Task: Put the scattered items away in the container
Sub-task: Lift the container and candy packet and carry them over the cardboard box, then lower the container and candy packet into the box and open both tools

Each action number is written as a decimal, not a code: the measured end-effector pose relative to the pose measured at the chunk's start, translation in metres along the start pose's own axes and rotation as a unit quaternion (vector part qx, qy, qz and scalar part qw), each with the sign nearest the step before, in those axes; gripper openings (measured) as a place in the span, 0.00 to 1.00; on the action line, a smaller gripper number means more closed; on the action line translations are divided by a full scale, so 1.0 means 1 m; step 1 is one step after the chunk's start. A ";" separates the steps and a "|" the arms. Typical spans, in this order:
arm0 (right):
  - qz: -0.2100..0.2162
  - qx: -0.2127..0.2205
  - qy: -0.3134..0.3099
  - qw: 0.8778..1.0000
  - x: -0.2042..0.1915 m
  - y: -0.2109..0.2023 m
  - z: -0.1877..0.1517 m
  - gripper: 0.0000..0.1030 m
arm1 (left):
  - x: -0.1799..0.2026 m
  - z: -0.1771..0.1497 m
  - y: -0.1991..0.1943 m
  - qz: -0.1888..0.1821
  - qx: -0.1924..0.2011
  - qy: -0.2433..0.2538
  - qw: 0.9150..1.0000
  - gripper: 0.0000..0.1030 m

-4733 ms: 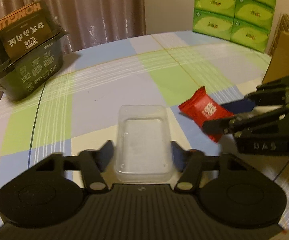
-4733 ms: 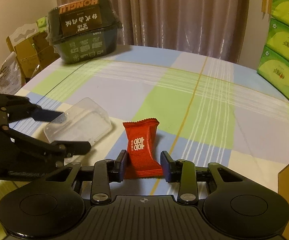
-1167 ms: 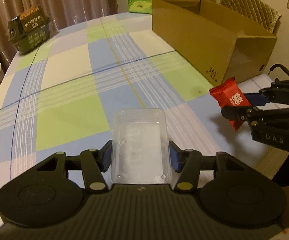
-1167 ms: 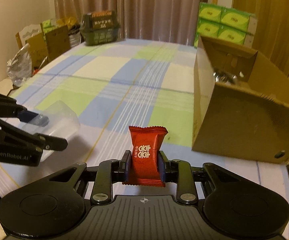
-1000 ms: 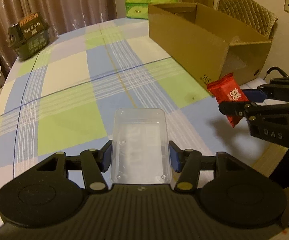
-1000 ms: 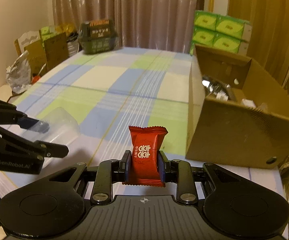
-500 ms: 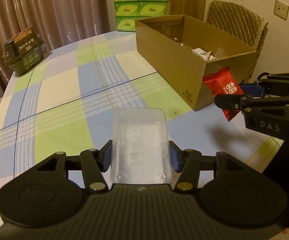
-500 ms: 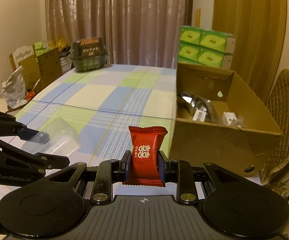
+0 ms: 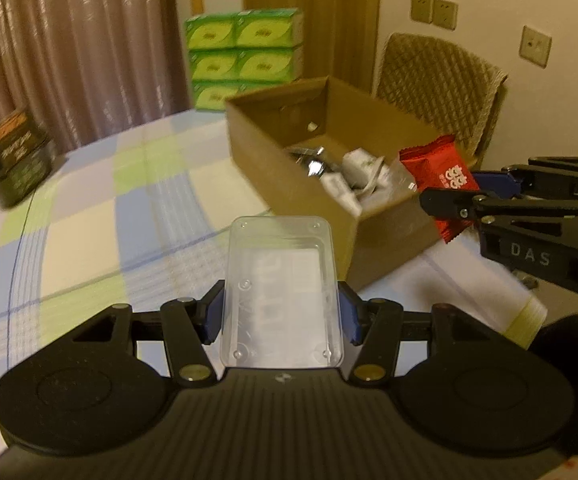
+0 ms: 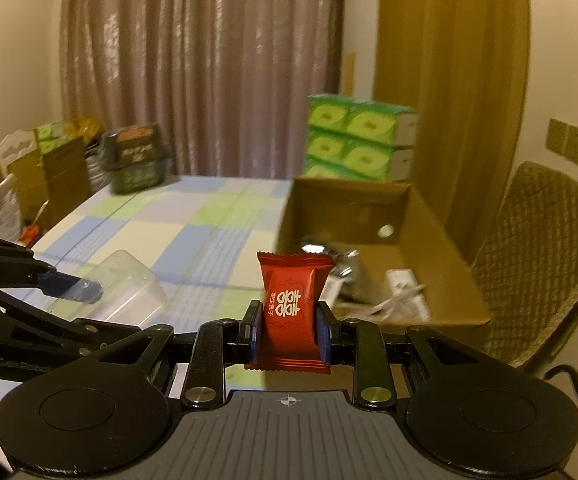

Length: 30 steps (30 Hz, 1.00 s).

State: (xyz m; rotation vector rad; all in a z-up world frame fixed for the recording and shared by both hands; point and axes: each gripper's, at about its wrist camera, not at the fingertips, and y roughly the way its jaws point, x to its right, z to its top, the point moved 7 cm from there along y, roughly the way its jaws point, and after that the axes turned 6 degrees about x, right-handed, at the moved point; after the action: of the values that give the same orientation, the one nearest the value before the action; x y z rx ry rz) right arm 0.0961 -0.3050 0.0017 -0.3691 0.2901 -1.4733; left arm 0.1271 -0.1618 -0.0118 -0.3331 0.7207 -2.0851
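Two loads: clear tray (image 9: 283, 280), left gripper (image 9: 281, 316); red candy (image 10: 291, 300), right gripper (image 10: 289, 330).

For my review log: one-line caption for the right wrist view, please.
Right gripper holds a red candy packet above the table before the open cardboard box; left gripper carries a clear plastic tray.

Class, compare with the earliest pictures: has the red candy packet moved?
Yes. The red candy packet, gripped by the right gripper, has risen off the table toward the cardboard box.

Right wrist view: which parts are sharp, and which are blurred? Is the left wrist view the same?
Right wrist view: the red candy packet in the right gripper is sharp; cardboard box and green tissue boxes are smeared. Left wrist view: the clear plastic tray is sharp; the background is softly blurred.
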 end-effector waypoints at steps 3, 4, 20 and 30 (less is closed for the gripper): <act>-0.013 0.003 0.002 1.000 0.018 0.004 0.007 0.24 | 0.011 0.020 0.008 -0.011 0.011 0.004 1.000 0.50; -0.018 0.003 0.002 1.000 0.024 0.006 0.009 0.24 | 0.015 0.026 0.012 -0.014 0.015 0.006 1.000 0.50; -0.039 -0.009 0.020 0.999 0.089 0.040 0.018 0.24 | 0.041 0.083 0.072 -0.051 0.024 -0.008 0.998 0.50; -0.036 -0.021 0.027 0.999 0.102 0.063 0.017 0.24 | 0.044 0.097 0.101 -0.060 0.018 -0.020 0.998 0.50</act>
State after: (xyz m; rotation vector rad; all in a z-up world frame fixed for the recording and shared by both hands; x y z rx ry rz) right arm 0.1686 -0.4015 -0.0056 -0.3779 0.3554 -1.5523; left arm 0.2149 -0.2782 0.0036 -0.4052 0.6535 -2.1956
